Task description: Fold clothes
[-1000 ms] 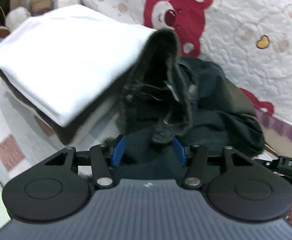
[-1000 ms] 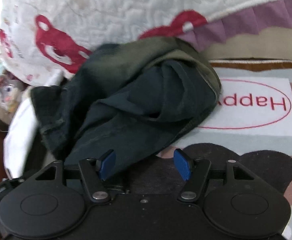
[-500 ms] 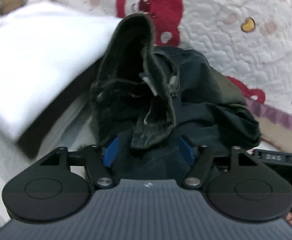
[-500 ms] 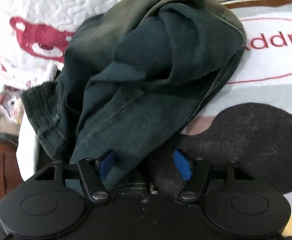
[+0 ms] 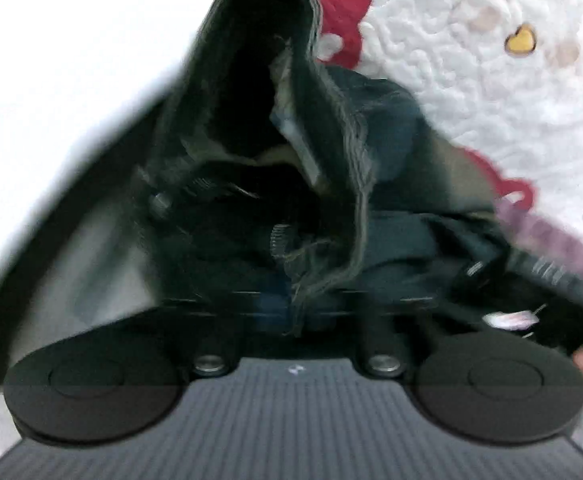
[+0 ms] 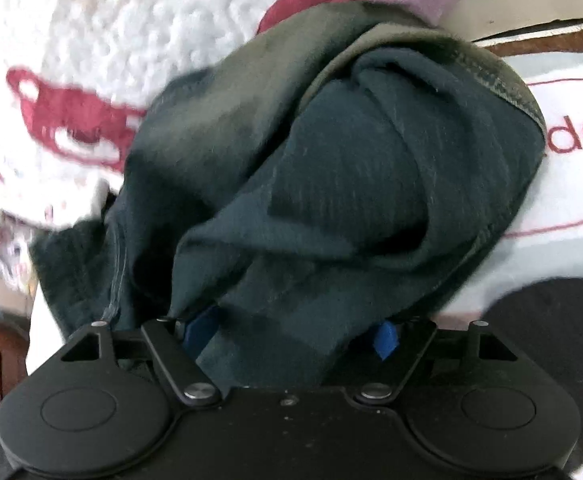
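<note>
Two grippers at dark crumpled denim trousers (image 6: pixel 331 184) mid-frame: left gripper (image 5: pixel 295 312) clamped on frayed hem, right gripper (image 6: pixel 291 332) opening around fabric; next, probably gripping and spreading flat.

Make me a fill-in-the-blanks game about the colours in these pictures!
The bear sewn on the quilt is ___.
The little heart on the quilt is ___.
The big cloth left of the dark garment is ___.
Missing words: red; yellow; white.
</note>
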Tool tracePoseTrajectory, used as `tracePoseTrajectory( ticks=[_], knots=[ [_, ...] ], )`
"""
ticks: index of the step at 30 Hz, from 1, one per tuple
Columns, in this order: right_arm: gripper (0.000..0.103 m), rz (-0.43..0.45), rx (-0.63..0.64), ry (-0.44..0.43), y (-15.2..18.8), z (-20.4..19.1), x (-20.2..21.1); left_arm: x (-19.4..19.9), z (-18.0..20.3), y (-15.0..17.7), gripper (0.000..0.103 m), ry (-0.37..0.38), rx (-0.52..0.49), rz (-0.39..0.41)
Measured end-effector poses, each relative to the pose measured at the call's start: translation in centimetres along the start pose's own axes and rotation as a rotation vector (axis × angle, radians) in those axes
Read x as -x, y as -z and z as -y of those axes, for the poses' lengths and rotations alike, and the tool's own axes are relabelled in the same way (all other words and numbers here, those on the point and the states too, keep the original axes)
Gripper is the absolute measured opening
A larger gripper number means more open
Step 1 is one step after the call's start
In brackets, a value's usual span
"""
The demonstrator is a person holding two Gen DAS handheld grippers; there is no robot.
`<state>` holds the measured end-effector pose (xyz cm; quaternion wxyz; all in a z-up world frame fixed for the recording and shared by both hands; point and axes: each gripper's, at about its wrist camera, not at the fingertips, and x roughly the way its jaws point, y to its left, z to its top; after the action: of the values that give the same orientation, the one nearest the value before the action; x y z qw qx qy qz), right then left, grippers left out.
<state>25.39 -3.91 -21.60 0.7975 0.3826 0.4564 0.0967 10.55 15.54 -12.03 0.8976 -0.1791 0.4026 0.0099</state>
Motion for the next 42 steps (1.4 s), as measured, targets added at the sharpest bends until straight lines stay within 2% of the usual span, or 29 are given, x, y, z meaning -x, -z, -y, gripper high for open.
tracePoseTrajectory(
  ticks=[1, 5, 6, 7, 8, 9, 10, 12, 15, 18, 19, 23, 29, 37, 42],
  knots=[
    [0.083, 0.028, -0.021, 0.002, -0.2, 0.1, -0.3, 0.0, -0.2, 0.0, 0.006, -0.006, 0.002, 0.010],
    [0.083, 0.092, -0.004, 0.027, -1.1, -0.4, -1.9, -0.6, -1.6, -0.2, 0.006, 0.069, 0.101, -0.007],
    [0.079, 0.114, 0.026, 0.037, -1.0, -0.8, -2.1, -0.7, -1.6, -0.2, 0.006, 0.070, 0.100, -0.008],
    [0.057, 0.132, 0.072, 0.041, -0.8, -1.1, -1.7, -0.4, -1.2, -0.1, 0.006, 0.065, 0.075, 0.000],
    [0.048, 0.146, 0.121, 0.042, -0.5, -1.4, -1.0, 0.1, -0.8, 0.0, 0.006, 0.063, 0.046, 0.014],
    [0.029, 0.160, 0.171, 0.043, -0.2, -1.7, -0.3, 0.6, -0.4, 0.1, 0.006, 0.062, 0.017, 0.028],
    [0.021, 0.175, 0.220, 0.044, 0.0, -2.0, 0.3, 1.2, 0.1, 0.2, 0.006, 0.074, -0.006, 0.049],
    [0.017, 0.212, 0.272, 0.042, 0.3, -2.3, 2.5, 2.5, 1.0, 0.1, 0.006, 0.114, -0.042, 0.092],
    [0.016, 0.279, 0.373, 0.059, 0.6, -3.0, 6.6, 4.2, 2.1, 0.1, 0.006, 0.177, -0.085, 0.129],
    [0.015, 0.308, 0.469, 0.076, 0.6, -3.8, 10.1, 4.5, 2.9, 0.6, 0.006, 0.355, -0.061, 0.082],
    [0.015, 0.307, 0.487, 0.081, 0.5, -4.0, 11.0, 4.6, 3.4, 0.9, 0.006, 0.385, -0.061, 0.070],
    [0.015, 0.305, 0.544, 0.119, 0.9, -3.0, 13.8, 5.5, 6.4, 2.0, 0.006, 0.371, -0.146, 0.085],
    [0.014, 0.336, 0.547, 0.172, 1.6, 0.4, 17.6, 8.7, 8.6, 3.0, 0.006, 0.365, -0.235, 0.123],
    [0.013, 0.343, 0.513, 0.165, 2.9, 5.5, 23.8, 12.1, 13.8, 4.2, 0.006, 0.454, -0.385, 0.134],
    [0.012, 0.396, 0.514, 0.201, 2.7, 6.8, 27.2, 13.7, 17.3, 3.6, 0.006, 0.503, -0.422, 0.138]
  ],
)
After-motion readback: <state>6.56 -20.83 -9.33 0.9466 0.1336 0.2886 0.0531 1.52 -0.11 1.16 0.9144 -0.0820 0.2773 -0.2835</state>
